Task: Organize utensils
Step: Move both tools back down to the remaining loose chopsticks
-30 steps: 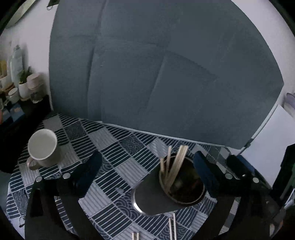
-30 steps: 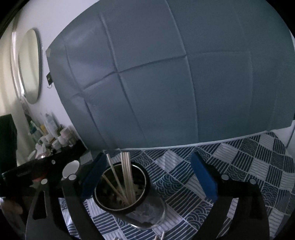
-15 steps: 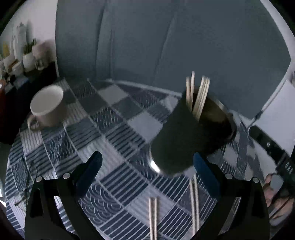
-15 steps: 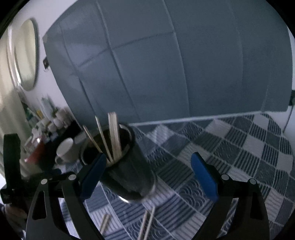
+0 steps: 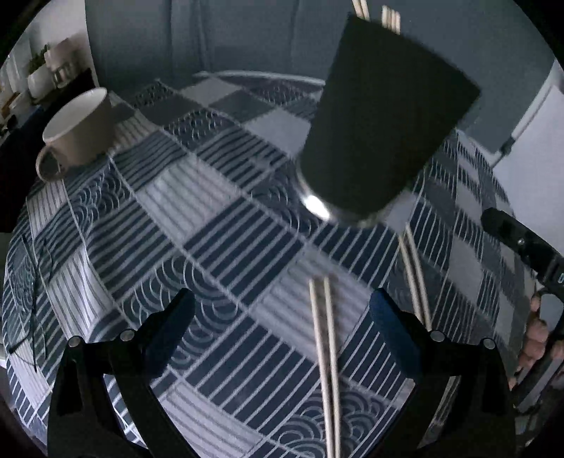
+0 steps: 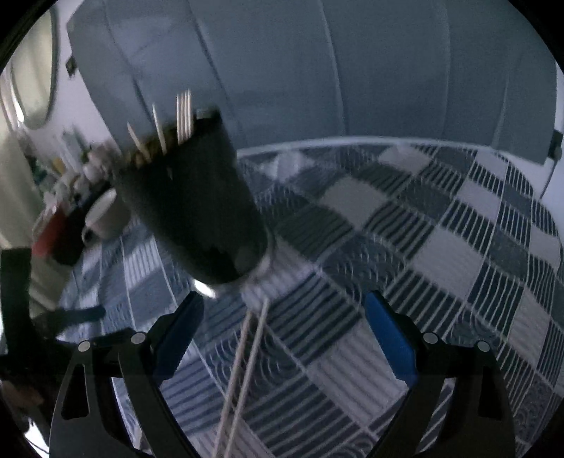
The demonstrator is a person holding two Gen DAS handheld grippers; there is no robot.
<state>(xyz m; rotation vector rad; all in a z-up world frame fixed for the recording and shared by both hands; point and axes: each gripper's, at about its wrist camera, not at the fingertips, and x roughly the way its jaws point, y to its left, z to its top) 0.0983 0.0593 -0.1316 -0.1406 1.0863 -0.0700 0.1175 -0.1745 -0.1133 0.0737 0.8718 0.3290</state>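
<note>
A dark metal cup (image 5: 384,119) holding several wooden chopsticks (image 5: 389,16) stands on the checked tablecloth. A loose pair of chopsticks (image 5: 326,352) lies flat on the cloth between the fingers of my left gripper (image 5: 282,310), which is open and empty just above the table. A second pair (image 5: 416,274) runs from the cup's base toward the right finger. In the right wrist view the same cup (image 6: 194,208) appears blurred at the left, with a pair of chopsticks (image 6: 243,370) on the cloth between the wide-apart fingers of my open right gripper (image 6: 285,313).
A white mug (image 5: 75,130) sits at the far left of the table (image 5: 211,218). A grey padded panel (image 6: 317,70) backs the table. A shelf with jars and small pots (image 5: 42,74) stands at the left. A hand on the other gripper's handle (image 5: 539,338) shows at the right edge.
Both grippers have dropped low toward the table and closer to the cup, which now towers ahead. The loose chopsticks on the cloth have come in between the fingers. Both stay open.
</note>
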